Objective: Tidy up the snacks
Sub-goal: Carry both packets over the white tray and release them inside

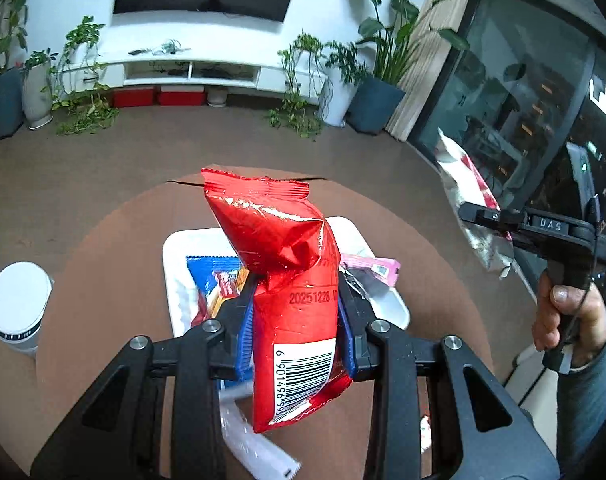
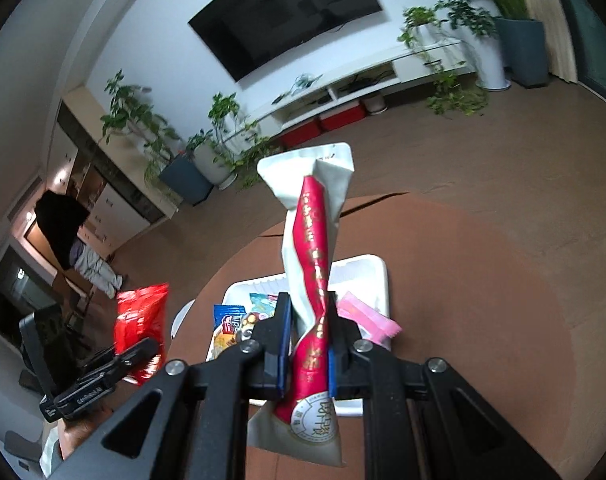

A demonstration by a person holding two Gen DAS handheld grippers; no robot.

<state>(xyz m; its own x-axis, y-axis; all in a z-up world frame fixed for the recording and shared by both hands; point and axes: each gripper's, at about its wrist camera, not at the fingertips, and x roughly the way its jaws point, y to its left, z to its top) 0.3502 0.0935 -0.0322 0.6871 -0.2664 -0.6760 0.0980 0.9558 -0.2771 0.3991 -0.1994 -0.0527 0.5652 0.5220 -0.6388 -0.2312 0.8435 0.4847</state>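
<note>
The white tray (image 1: 395, 308) sits on the round brown table (image 1: 103, 264) and already holds part of the load: a blue packet (image 1: 213, 276) lies inside it toward its left side, and a pink packet (image 2: 367, 320) rests over its right rim. Above the tray, the left gripper (image 1: 295, 300) pinches a red snack bag (image 1: 287, 272) around its middle, the bag standing upright between the jaws. The right gripper (image 2: 307, 332), raised beside the tray, squeezes a white-and-red pouch (image 2: 315, 272) tightly at its waist. Judging by this, the sorting is partly done; both held snacks remain to be set into the tray.
</note>
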